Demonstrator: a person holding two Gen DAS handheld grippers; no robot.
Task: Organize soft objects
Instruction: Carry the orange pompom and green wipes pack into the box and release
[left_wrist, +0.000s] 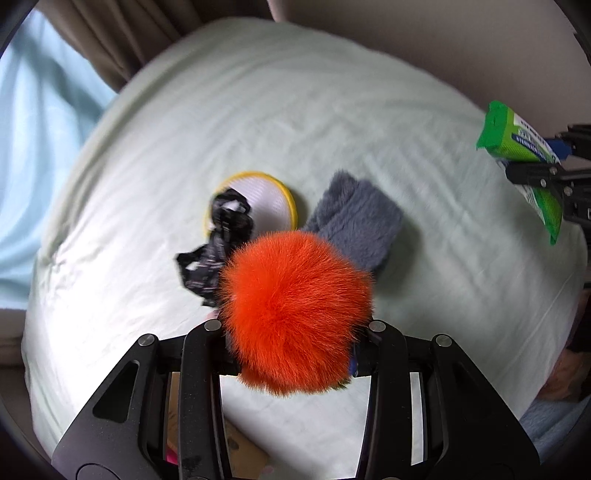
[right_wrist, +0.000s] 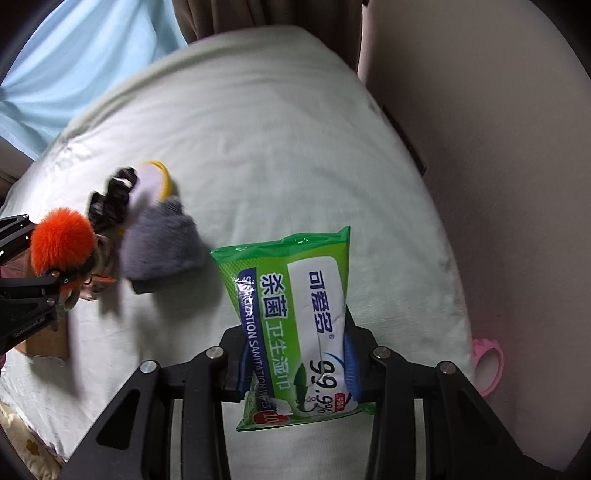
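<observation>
L gripper (left_wrist: 291, 332): clamped on fluffy orange fur pompom (left_wrist: 295, 310); light, squashy, take at core.
R gripper (right_wrist: 295, 363): clamped on green plastic wet-wipes pack (right_wrist: 295, 317); floppy, slick film, hold mid-body.
Grey plush cloth (left_wrist: 354, 221): 1 o'clock of pompom.

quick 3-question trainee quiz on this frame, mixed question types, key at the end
1. True or false: the right gripper is shut on the wipes pack.
2. What does the left gripper hold? A) grey cloth B) orange pompom C) yellow disc
3. Which item lies partly on the yellow-rimmed disc?

Key:
1. True.
2. B, the orange pompom; the grey cloth lies on the bed sheet.
3. The black strap.
</observation>
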